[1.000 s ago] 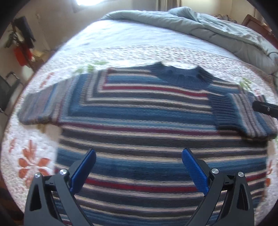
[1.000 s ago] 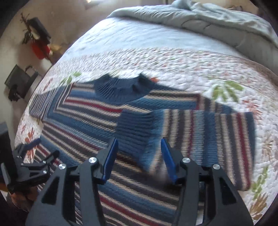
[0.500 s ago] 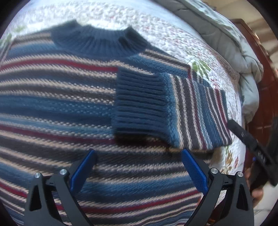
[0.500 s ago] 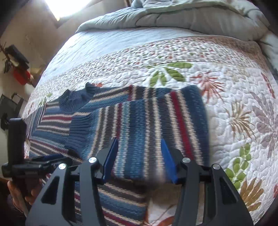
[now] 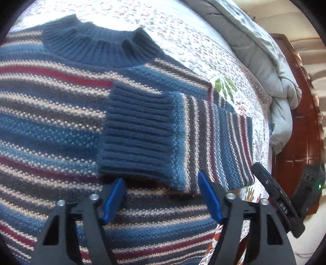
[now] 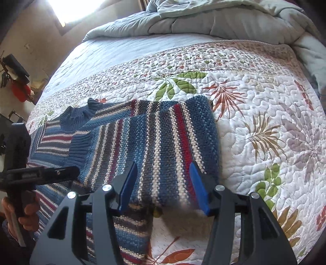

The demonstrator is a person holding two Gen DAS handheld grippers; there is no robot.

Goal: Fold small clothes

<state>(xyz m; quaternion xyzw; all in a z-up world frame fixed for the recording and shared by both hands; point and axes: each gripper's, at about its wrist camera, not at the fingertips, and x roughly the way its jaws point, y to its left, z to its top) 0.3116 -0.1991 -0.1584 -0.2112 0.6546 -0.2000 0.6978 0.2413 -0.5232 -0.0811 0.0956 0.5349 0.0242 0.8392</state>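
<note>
striped knit sweater (image 5: 61, 126): blue, red, cream and grey bands, lying flat on the floral quilt (image 6: 264, 126). ribbed navy collar (image 5: 97, 49) at about 11 o'clock in the left wrist view. one sleeve (image 6: 159, 138) folded across the chest, its ribbed navy cuff (image 5: 138, 132) resting on the body near centre; the folded edge of the sleeve runs at about 1 o'clock in the right wrist view, flush with the side of the garment.

left gripper (image 5: 161, 195): at 6 o'clock in its own view, over the lower edge of the folded sleeve. its jaws have just been closing and now stand partway apart, with sleeve and body fabric in the gap; whether the blue pads (image 5: 114, 199) press on the knit is hard to tell, as they seem to sit just above it. taken as released.

right gripper (image 6: 163, 187): at 6 o'clock in its view, blue pads either side of the sleeve's outer part, partway apart, no pinch visible; released.

a hand (image 6: 22, 216) on the left gripper's handle at 8 o'clock, right wrist view.

surroundings: grey duvet (image 6: 203, 18) bunched at 12 o'clock; wooden furniture (image 5: 295, 122) at 3 o'clock in the left wrist view.
</note>
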